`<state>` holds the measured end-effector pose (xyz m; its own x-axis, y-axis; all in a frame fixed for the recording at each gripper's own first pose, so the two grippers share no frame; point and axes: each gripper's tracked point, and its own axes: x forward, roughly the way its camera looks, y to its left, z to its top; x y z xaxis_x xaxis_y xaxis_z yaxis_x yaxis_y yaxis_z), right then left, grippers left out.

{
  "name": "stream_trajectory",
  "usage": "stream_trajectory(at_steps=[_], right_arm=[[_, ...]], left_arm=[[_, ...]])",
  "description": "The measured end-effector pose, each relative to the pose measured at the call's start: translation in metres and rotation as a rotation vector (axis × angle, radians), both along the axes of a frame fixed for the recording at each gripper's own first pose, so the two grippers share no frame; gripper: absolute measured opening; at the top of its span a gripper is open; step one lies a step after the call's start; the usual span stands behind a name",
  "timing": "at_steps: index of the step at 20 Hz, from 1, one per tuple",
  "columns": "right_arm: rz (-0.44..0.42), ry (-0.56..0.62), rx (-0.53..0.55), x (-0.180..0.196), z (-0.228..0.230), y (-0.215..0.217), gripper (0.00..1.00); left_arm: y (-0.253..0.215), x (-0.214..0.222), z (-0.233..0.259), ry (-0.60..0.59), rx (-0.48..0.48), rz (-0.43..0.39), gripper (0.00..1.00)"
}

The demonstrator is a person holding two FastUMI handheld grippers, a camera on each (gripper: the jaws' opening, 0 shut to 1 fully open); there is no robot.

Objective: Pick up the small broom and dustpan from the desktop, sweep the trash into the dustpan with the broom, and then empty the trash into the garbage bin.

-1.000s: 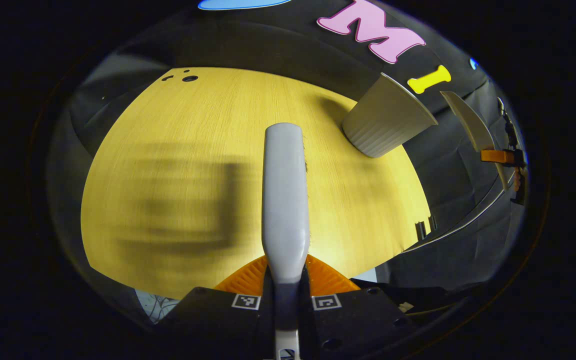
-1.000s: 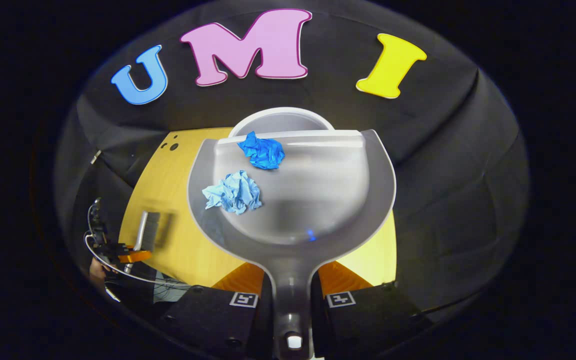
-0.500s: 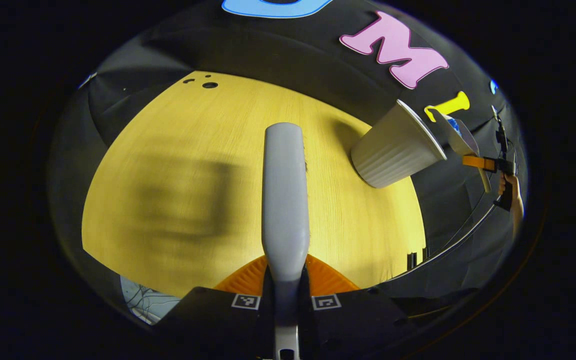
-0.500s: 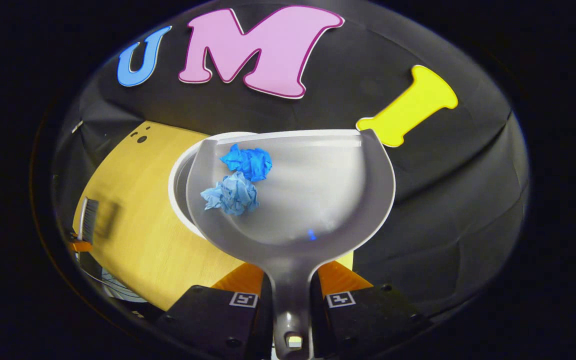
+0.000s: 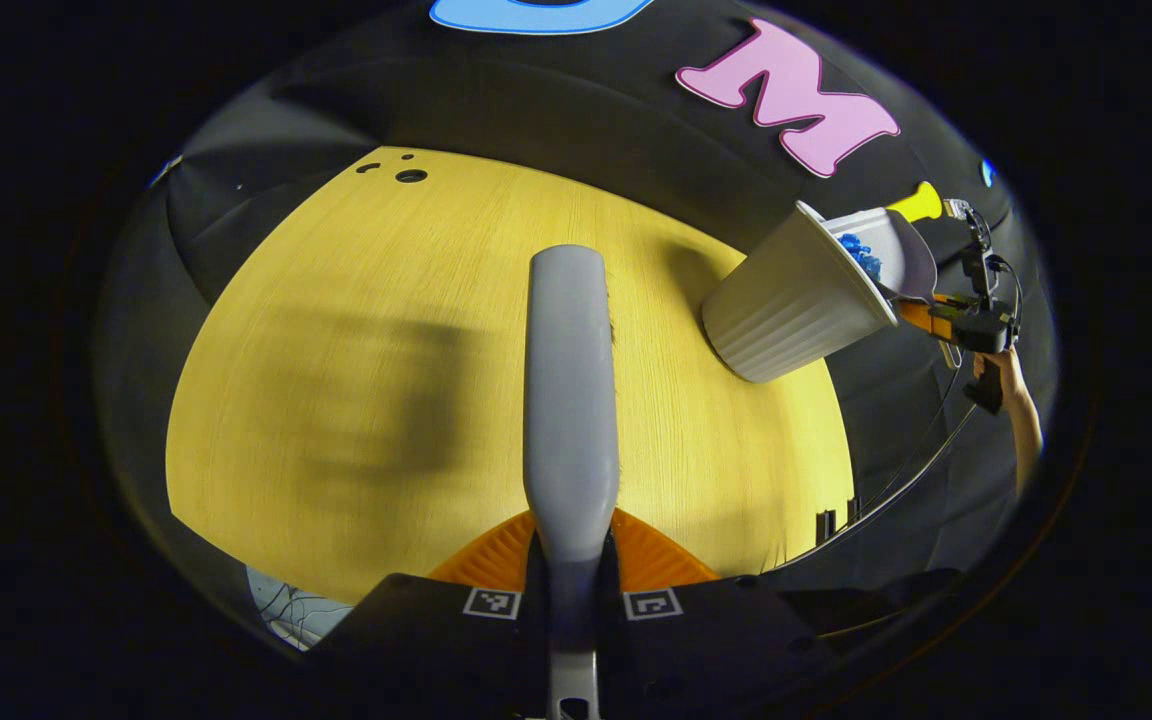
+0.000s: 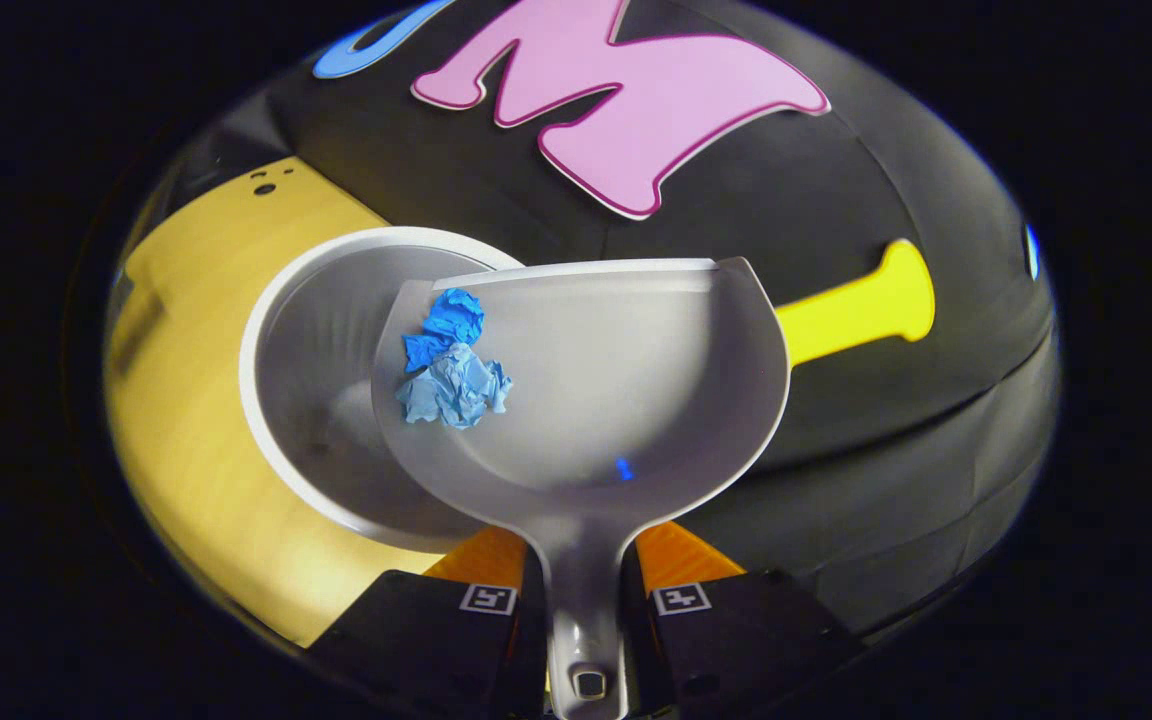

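My left gripper is shut on the grey handle of the small broom, which points forward above the yellow desktop. My right gripper is shut on the handle of the grey dustpan. The pan is tilted over the open mouth of the white garbage bin. A dark blue paper ball and a light blue paper ball lie at the pan's left edge, above the bin. In the left gripper view the dustpan leans over the ribbed bin, held by the right gripper.
The bin stands near the desktop's far right corner, close to the black cloth wall. A hand holds the right gripper past the table's right edge. Small dark holes mark the desktop's far left corner.
The dustpan has moved over the bin's mouth and tipped to the left. Both paper balls have slid to its left edge. The broom has barely moved.
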<state>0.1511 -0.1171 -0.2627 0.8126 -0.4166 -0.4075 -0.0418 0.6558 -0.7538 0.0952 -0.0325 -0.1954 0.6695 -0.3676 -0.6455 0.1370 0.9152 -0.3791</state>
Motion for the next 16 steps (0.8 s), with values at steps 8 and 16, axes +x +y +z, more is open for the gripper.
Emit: stream_trajectory(at_steps=[8,16], right_arm=[[0.094,-0.131,-0.454,0.001,0.032,0.009,0.35],[0.143,-0.121,-0.61,0.003,0.035,0.009,0.34]], left_arm=[[-0.002,0.003,0.001,0.018,0.03,-0.039,0.23],[-0.012,-0.003,-0.002,0.033,0.016,-0.046,0.23]])
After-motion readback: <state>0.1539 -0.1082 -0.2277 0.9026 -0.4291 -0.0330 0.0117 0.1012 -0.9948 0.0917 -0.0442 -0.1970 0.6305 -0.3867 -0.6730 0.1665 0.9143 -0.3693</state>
